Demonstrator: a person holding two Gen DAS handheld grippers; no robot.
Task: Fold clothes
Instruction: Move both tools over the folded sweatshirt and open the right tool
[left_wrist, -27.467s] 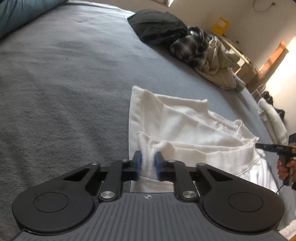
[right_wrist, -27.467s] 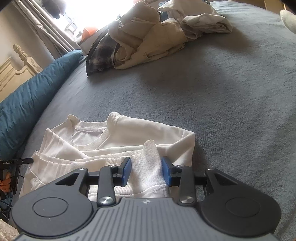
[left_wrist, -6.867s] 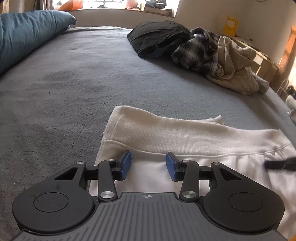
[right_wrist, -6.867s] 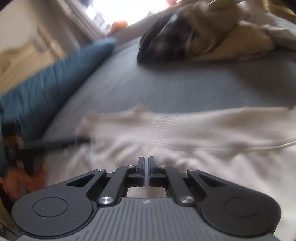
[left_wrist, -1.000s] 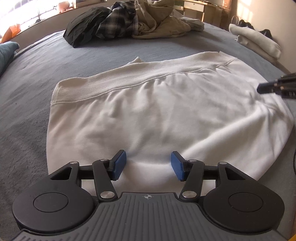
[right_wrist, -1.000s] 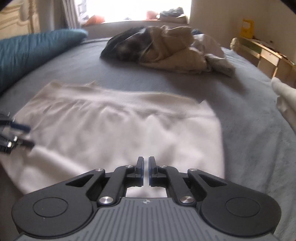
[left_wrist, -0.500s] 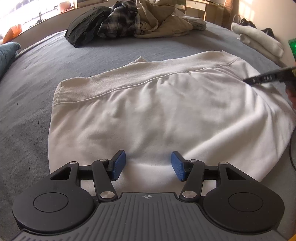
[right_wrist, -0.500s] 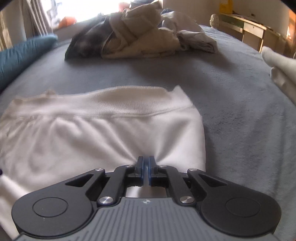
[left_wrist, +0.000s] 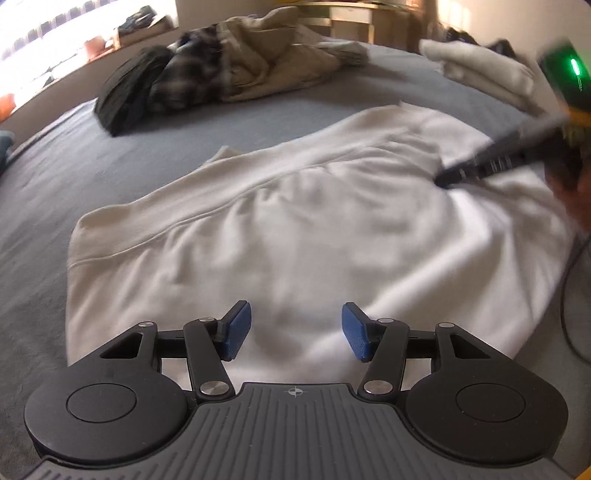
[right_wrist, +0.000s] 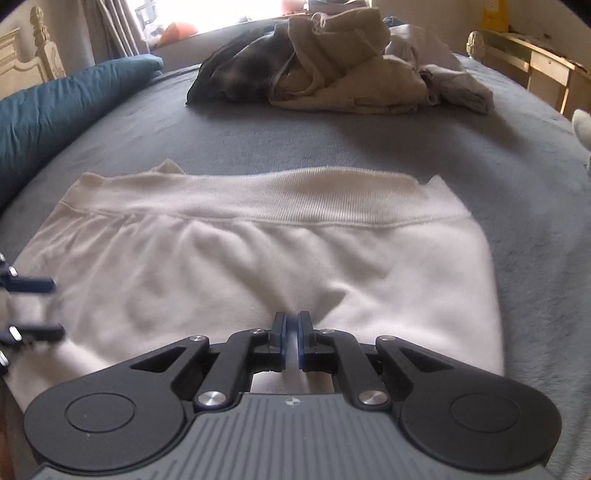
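Note:
A white sweatshirt (left_wrist: 295, 229) lies folded on the grey bed, its ribbed hem on the far side. It also shows in the right wrist view (right_wrist: 258, 258). My left gripper (left_wrist: 291, 330) is open and empty, its blue pads just above the near edge of the cloth. My right gripper (right_wrist: 291, 339) has its jaws nearly together on the near part of the sweatshirt, and the cloth puckers toward them. The right gripper's fingers (left_wrist: 491, 162) reach in from the right in the left wrist view; the left gripper's fingers (right_wrist: 29, 284) show at the left edge of the right wrist view.
A pile of unfolded clothes (right_wrist: 332, 66) lies at the far side of the bed, dark, plaid and beige. A teal pillow (right_wrist: 55, 110) is at the left. Folded white items (left_wrist: 484, 70) lie at the far right. A wooden desk (right_wrist: 535, 66) stands beyond the bed.
My right gripper has moved in over the right part of the sweatshirt, and the cloth now puckers at its jaws. My left gripper stays open in place.

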